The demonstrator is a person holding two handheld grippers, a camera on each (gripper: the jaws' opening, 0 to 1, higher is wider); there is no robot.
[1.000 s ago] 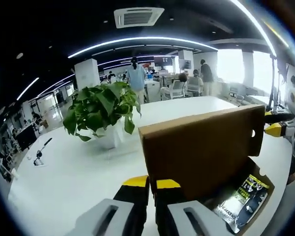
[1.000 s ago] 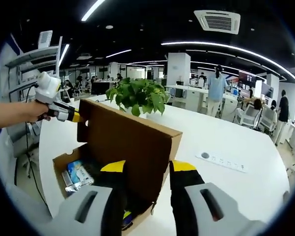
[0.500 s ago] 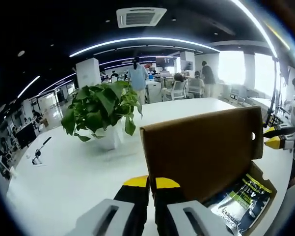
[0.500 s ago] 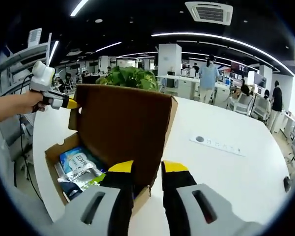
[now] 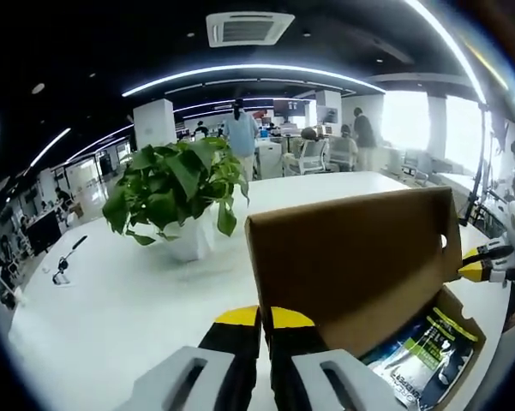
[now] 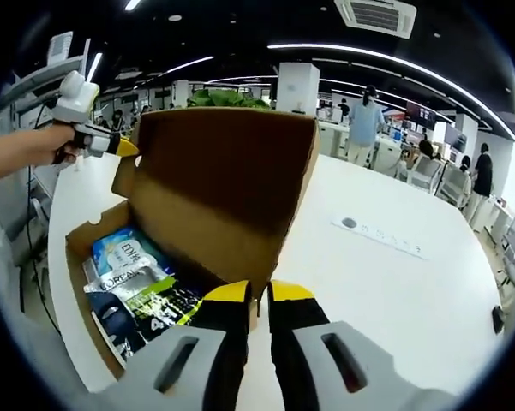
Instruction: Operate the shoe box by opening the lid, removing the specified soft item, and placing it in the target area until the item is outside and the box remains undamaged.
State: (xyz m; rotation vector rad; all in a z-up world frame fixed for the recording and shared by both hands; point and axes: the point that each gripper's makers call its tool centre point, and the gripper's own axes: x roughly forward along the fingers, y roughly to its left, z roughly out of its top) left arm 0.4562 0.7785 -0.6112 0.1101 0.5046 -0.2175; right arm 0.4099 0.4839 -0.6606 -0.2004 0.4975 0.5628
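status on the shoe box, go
Left claw shut, at the lid's corner. Right claw nearly shut at the other corner. Box open, lid upright, packets inside. Plant behind, nothing in the way.

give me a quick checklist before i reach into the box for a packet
1. Lid open and upright: ok.
2. Packets in the box exposed to reach: ok.
3. Right tool open enough to grip: not ok, jaws look nearly closed at the box's near corner.
4. Left tool free: cannot tell, jaws sit close together by the lid's edge.
5. Box undamaged: ok as far as visible.
6. Table beside the box has bare space for the packet: ok.
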